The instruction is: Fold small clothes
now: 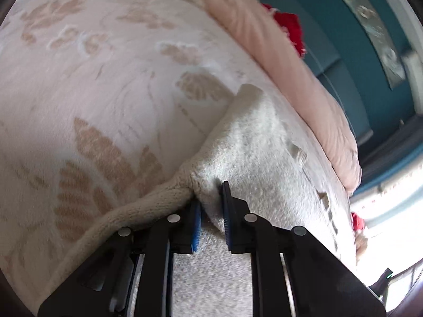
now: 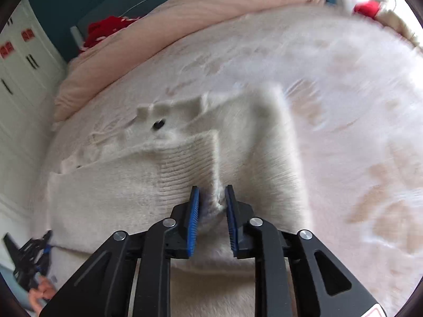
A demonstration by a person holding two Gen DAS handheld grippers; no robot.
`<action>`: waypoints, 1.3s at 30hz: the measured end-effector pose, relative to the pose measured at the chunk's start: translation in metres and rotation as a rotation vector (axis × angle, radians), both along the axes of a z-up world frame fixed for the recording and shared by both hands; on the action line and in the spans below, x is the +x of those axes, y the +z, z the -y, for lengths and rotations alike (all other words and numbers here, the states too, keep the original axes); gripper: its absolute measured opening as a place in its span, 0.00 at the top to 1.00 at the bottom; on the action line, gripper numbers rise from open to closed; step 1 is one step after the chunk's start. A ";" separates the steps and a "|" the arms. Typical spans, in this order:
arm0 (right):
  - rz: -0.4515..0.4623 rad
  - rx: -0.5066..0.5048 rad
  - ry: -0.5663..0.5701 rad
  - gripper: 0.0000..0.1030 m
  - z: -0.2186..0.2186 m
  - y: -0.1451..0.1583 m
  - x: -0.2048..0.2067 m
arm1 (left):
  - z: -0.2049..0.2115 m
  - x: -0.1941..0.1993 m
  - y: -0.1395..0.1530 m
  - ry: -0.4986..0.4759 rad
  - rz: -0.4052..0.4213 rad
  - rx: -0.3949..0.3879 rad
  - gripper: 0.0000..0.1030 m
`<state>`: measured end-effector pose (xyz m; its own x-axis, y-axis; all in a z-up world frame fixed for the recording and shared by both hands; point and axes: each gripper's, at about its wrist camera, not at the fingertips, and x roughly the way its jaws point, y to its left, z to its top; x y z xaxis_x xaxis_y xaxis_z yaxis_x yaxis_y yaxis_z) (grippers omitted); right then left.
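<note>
Pale pink leaf-patterned fleece bedspread [image 1: 92, 92] carried the small white knitted sweater [image 2: 111, 185]. I found my left gripper [image 1: 211, 206] and right gripper [image 2: 211, 206] each clamped on its bunched fabric.

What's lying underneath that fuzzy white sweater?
The white knit sweater lies on a pale pink blanket with tan leaf patterns, which shows around it in both views. Both grippers pinch its fabric. Whatever lies directly under the sweater is covered, so nothing more can be told.
</note>
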<state>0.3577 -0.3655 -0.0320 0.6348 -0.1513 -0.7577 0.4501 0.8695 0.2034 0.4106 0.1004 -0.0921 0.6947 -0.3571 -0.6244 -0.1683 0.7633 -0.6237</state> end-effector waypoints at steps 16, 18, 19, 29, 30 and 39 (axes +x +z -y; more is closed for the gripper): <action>-0.100 0.141 0.582 0.94 -0.261 -0.049 0.200 | -0.004 -0.013 -0.011 -0.014 0.135 -0.038 0.85; -0.077 0.179 0.579 1.00 -0.232 -0.052 0.197 | -0.005 -0.013 -0.012 -0.017 0.143 -0.043 0.85; -0.058 0.170 0.545 1.00 -0.210 -0.050 0.191 | -0.004 -0.013 -0.012 -0.018 0.145 -0.040 0.85; 0.051 0.048 0.261 0.92 -0.033 0.003 0.064 | 0.016 -0.038 0.073 -0.034 0.294 0.065 0.46; 0.047 0.075 0.275 0.92 -0.039 0.002 0.067 | 0.025 -0.030 0.085 -0.041 0.313 0.083 0.38; -0.014 0.163 0.315 1.00 0.008 -0.059 0.077 | 0.061 0.087 0.029 -0.091 -0.023 0.383 0.53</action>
